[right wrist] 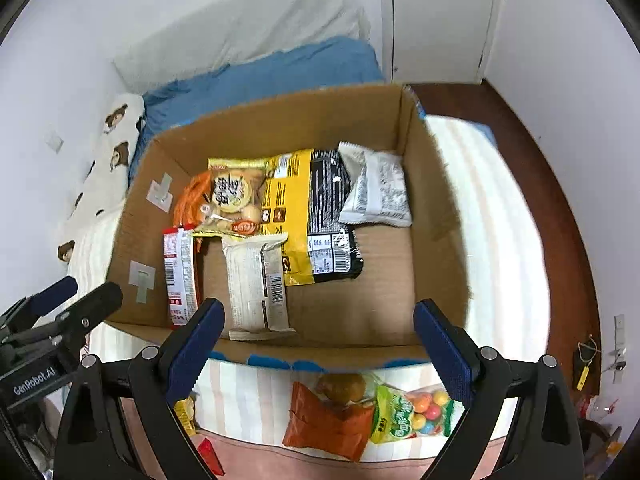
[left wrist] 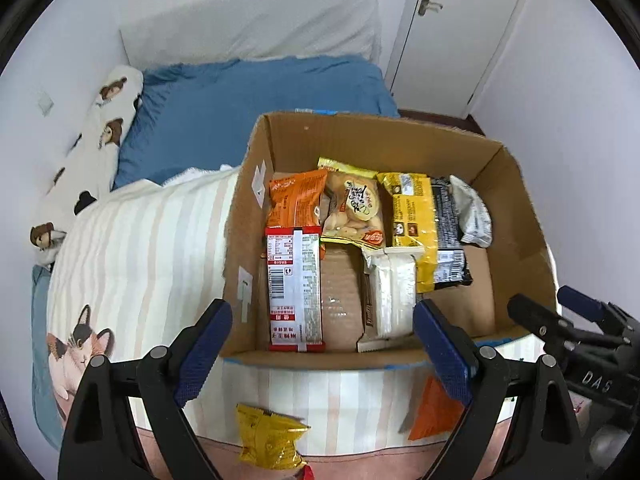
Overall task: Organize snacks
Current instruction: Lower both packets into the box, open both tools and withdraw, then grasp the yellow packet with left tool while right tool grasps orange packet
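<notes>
An open cardboard box (left wrist: pixel 516 216) (right wrist: pixel 436 200) stands on the bed and holds several snack packs: a red-and-white pack (left wrist: pixel 295 288) (right wrist: pixel 179 276), a white pack (left wrist: pixel 390 292) (right wrist: pixel 256 284), an orange bag (left wrist: pixel 296 198), a biscuit bag (left wrist: pixel 354 208) (right wrist: pixel 232 200), a yellow pack (left wrist: pixel 412 220) (right wrist: pixel 290 208), a black pack (right wrist: pixel 330 220) and a grey-white pack (right wrist: pixel 378 190). My left gripper (left wrist: pixel 322 352) is open and empty above the box's near edge. My right gripper (right wrist: pixel 318 348) is open and empty over the same edge. On the bed before the box lie a yellow bag (left wrist: pixel 266 438), an orange bag (right wrist: pixel 328 420) and a candy bag (right wrist: pixel 412 412).
The bed has a striped cover (left wrist: pixel 132 240), a blue sheet (left wrist: pixel 240 116) and a bear-print pillow (left wrist: pixel 96 144). A white door (left wrist: pixel 460 28) and wall stand behind. A dark wooden bed edge (right wrist: pixel 560 200) runs along the right. The box's right front floor is bare cardboard (right wrist: pixel 380 280).
</notes>
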